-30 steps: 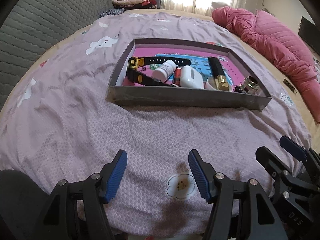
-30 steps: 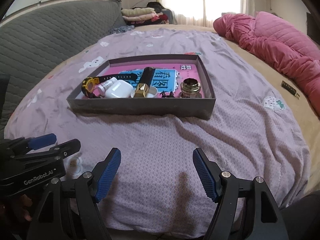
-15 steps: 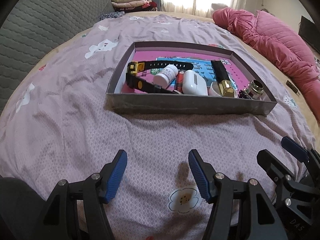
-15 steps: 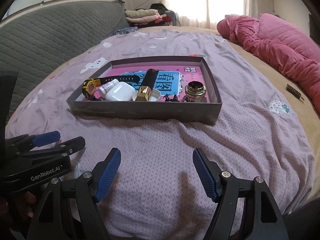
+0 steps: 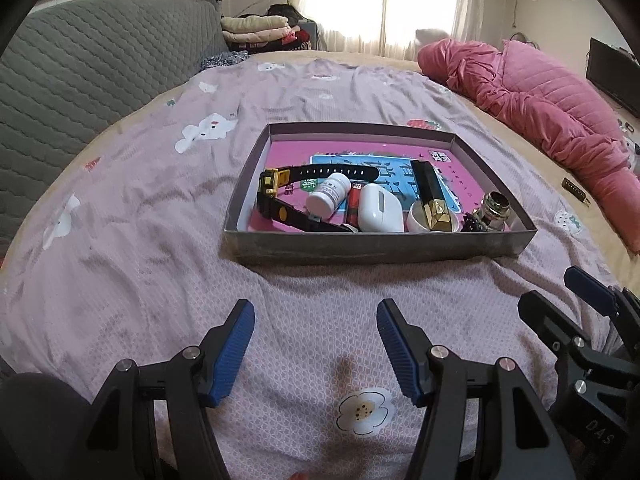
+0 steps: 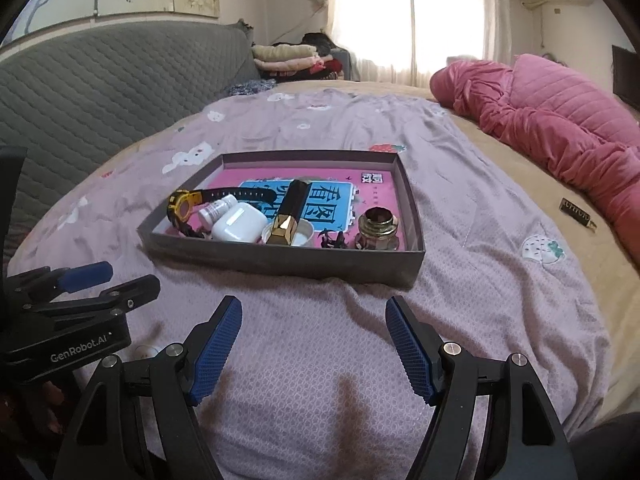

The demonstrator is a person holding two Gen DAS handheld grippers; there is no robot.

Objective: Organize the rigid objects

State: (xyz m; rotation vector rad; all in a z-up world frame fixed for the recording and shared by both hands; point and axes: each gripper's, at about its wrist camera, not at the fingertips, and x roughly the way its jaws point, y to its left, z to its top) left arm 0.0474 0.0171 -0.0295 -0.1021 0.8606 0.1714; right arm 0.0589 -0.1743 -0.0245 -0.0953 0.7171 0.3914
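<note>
Both the left gripper [image 5: 316, 344] and right gripper [image 6: 314, 344] hang wide open and empty just short of the tray [image 5: 376, 246] (everything's piled along its near wall).

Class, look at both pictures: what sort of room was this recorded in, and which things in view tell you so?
Most likely a bedroom in a home. The shallow box of small items sits on a bed sheet printed with cartoon animals, a pink quilt lies bunched along one side, and folded clothes are stacked near the curtained window.
</note>
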